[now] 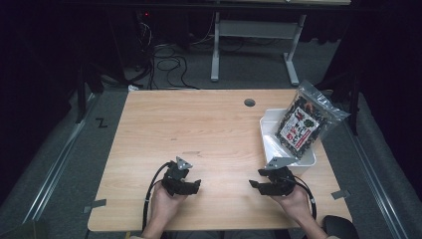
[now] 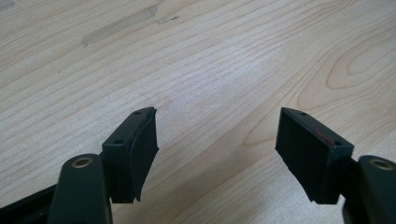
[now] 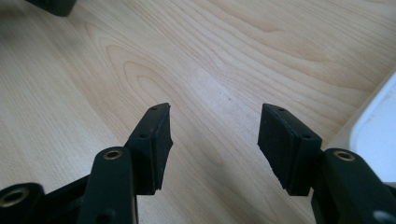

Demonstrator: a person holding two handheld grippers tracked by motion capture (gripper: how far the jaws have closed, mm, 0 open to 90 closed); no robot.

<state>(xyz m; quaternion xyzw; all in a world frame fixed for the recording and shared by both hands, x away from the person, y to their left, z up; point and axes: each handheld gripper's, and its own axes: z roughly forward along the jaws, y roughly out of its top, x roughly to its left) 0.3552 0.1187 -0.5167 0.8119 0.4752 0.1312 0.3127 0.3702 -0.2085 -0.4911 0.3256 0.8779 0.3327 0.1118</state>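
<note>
A clear bag of dark dried food with a red and white label [image 1: 302, 122] leans in a white tray [image 1: 269, 133] at the table's right edge. My left gripper [image 1: 196, 186] rests near the front edge, held by a hand, its jaws pointing right. It is open [image 2: 217, 140] over bare wood with nothing between the pads. My right gripper [image 1: 254, 185] sits just in front of the tray, jaws pointing left toward the other gripper. It too is open [image 3: 214, 133] and empty.
The wooden table [image 1: 199, 129] has a round cable hole [image 1: 249, 102] near its far edge. The white tray's corner [image 3: 380, 135] shows at the right of the right gripper view. Behind the table stand a white desk frame [image 1: 254, 35] and floor cables [image 1: 166, 64].
</note>
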